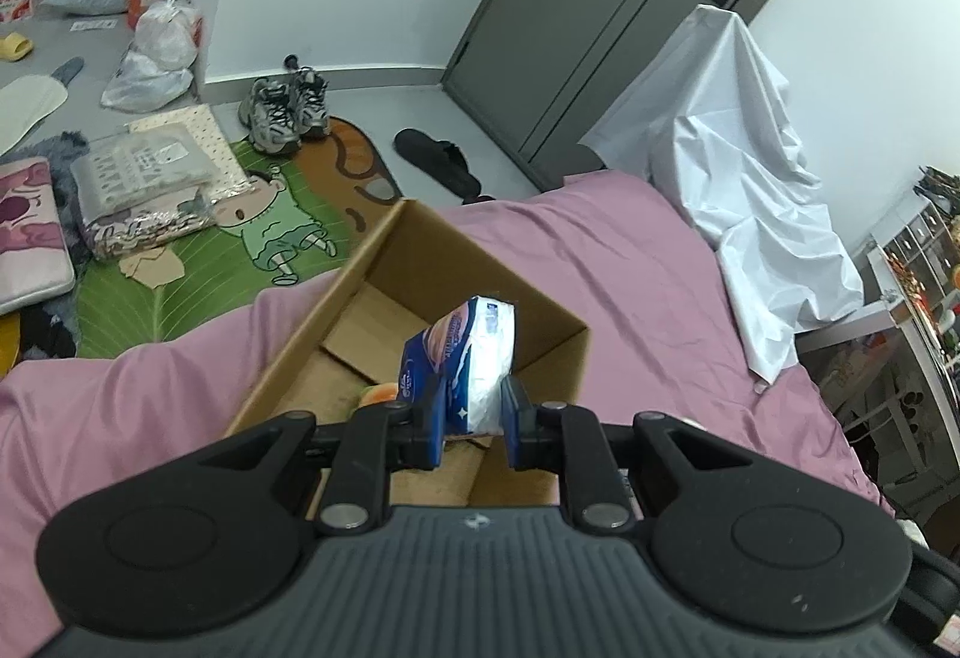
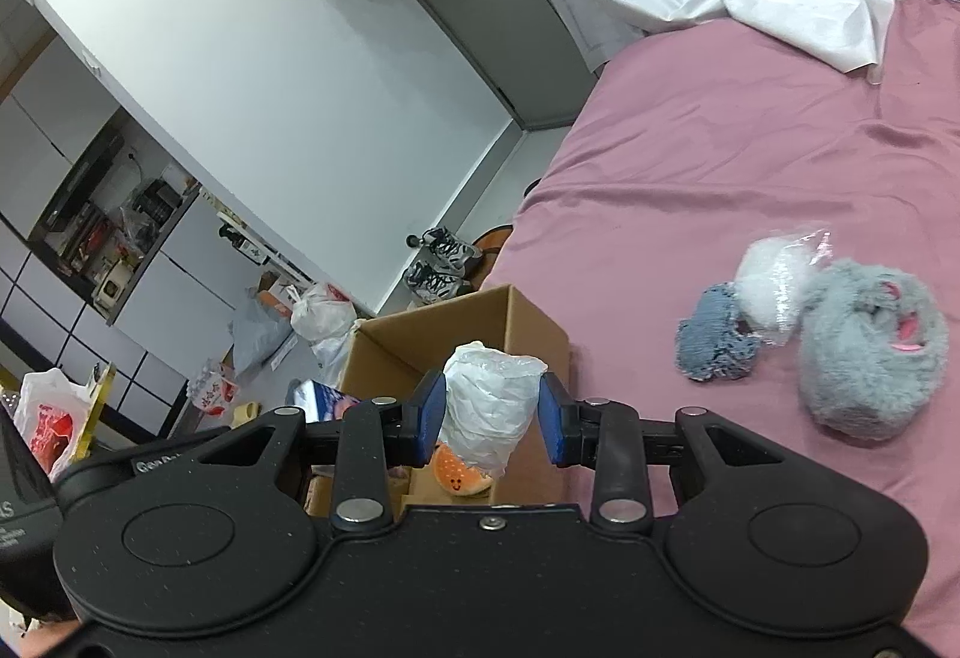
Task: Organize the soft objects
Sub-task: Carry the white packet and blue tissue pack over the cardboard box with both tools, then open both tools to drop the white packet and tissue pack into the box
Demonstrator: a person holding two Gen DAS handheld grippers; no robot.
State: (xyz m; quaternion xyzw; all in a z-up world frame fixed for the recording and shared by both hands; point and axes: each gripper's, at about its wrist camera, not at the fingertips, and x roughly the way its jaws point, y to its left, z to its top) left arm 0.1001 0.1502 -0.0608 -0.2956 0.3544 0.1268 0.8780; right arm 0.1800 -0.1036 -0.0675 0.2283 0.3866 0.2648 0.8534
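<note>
Left gripper (image 1: 474,418) clamped on the tissue pack (image 1: 465,358), jaws narrow. Right gripper (image 2: 492,412) pinches the white plastic bundle (image 2: 489,406), jaws wider. Both angled downward.

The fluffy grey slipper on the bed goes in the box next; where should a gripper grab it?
Probably the rim of the grey slipper at its pink-lined opening, coming from above: the body looks too bulky for the jaws, and the opening faces up, away from the clear bag.
</note>
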